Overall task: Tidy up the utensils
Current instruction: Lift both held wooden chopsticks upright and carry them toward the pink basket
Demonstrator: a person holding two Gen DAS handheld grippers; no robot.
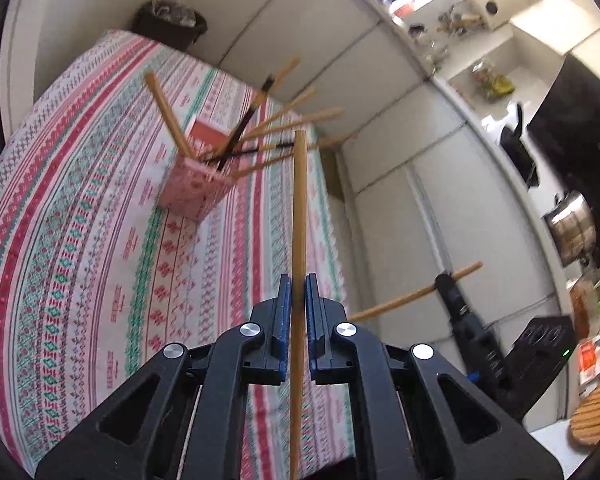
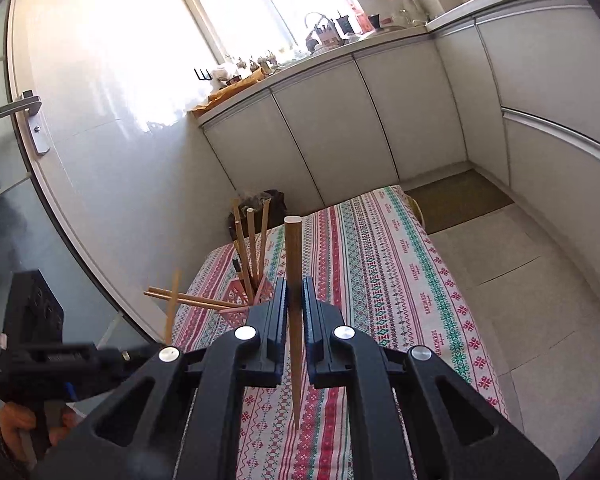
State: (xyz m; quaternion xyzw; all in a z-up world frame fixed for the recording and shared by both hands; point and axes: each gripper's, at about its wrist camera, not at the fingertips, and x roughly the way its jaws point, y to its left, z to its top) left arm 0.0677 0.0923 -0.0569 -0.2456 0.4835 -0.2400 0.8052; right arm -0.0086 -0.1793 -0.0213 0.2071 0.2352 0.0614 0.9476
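Patterned tablecloth (image 1: 80,264) covers the table, filling the left wrist view from 7 to 11 o'clock. Pink holder (image 1: 196,186) stands on it, toward 11 o'clock, with several chopsticks (image 1: 300,120) fanned out of its top. Left gripper (image 1: 299,292) is raised above the cloth and pitched down at it, jaws narrow, pinching a light chopstick (image 1: 299,208) that points to 12 o'clock. Right gripper (image 2: 295,296) is held level over the table edge, jaws narrow, clamping a darker chopstick (image 2: 293,256) upright, tapered tip at 6 o'clock.
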